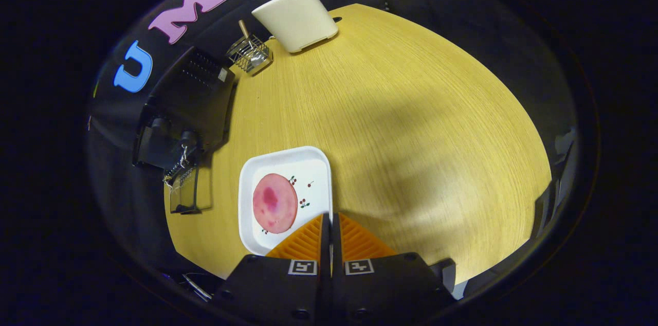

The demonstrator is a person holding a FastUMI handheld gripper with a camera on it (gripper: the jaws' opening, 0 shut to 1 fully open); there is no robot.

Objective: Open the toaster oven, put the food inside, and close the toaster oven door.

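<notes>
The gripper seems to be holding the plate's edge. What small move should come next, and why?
Probably lift the plate slightly and carry it toward the toaster oven. The gripper appears shut on the plate's rim, the round pink food lies on the plate, and the oven's door looks already folded down onto the table, so loading seems to be the step left.

We find no readable words or numbers on any object. The only signs are two square black-and-white coded tags on the gripper, whose fingers sit closed together.
</notes>
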